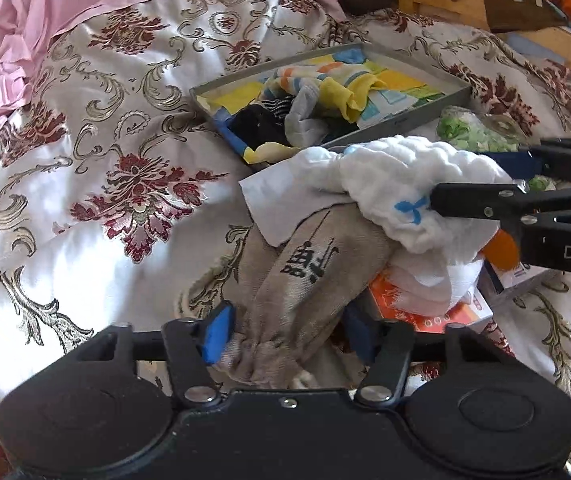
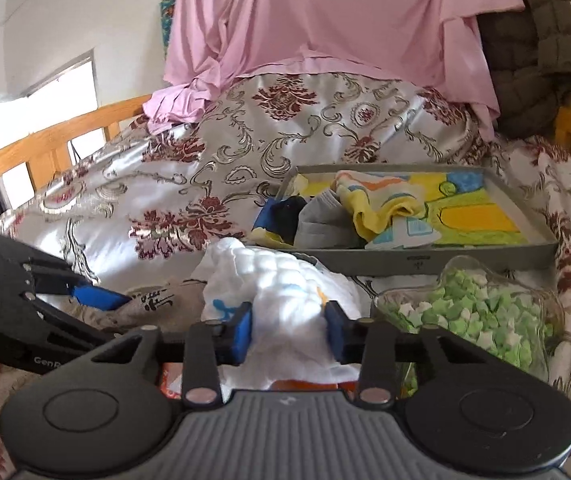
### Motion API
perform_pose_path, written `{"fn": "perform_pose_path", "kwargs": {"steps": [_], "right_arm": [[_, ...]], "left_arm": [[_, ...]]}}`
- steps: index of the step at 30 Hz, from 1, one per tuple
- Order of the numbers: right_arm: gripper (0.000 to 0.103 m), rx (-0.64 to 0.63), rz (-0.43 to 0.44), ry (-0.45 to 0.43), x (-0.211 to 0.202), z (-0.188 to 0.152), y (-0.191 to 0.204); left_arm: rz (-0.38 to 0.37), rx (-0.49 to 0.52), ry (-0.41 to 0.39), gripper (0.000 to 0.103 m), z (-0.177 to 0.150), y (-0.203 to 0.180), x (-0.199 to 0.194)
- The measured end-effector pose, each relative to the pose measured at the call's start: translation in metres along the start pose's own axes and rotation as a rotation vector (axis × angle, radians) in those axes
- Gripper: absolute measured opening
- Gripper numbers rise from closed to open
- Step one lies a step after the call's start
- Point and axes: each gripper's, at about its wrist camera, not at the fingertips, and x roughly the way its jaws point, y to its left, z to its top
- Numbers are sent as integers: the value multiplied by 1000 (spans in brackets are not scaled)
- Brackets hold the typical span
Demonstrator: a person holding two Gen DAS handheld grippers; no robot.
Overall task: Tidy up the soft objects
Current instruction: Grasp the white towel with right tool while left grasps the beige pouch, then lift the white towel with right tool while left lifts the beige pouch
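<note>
My left gripper [image 1: 285, 330] is shut on a beige cloth with black characters [image 1: 317, 276] that lies on the bed. My right gripper [image 2: 288, 330] is shut on a white puffy cloth with blue marks [image 2: 281, 292]; it enters the left wrist view from the right [image 1: 437, 184], where the white cloth [image 1: 397, 184] drapes over the beige one. A grey tray [image 1: 405, 122] beyond them holds a yellow striped cloth [image 1: 325, 88], a grey sock and dark socks; the tray also shows in the right wrist view [image 2: 485, 258]. The left gripper shows at left there [image 2: 101, 296].
A glass bowl of green and white pieces [image 2: 473, 312] stands right of the white cloth. Orange and white boxes [image 1: 437, 312] lie under the cloths. Pink fabric [image 2: 325, 20] and a quilted grey blanket [image 2: 545, 40] sit at the back. A wooden bed rail [image 2: 65, 132] runs along the left.
</note>
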Motion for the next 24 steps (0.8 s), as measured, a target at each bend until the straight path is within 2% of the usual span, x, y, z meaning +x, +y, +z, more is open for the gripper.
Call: {"fn": "perform_pose_path", "kwargs": {"steps": [4,6,12,24], "right_arm": [[25,101,42,-8,-9,4,-14],[23,137,47,-15,-15,6,-20],[20,181,23,-61,-39,8,-31],[19,252,25,-192,-77,12,-48]], "left_arm": [[-16,-48,-4,48,2,6,-5],[-27,-72,-6,42,4,8,-8],[-64,-146,-35,32,5,8,-24],[-149,-272,-163,31,-1,0,-75]]}}
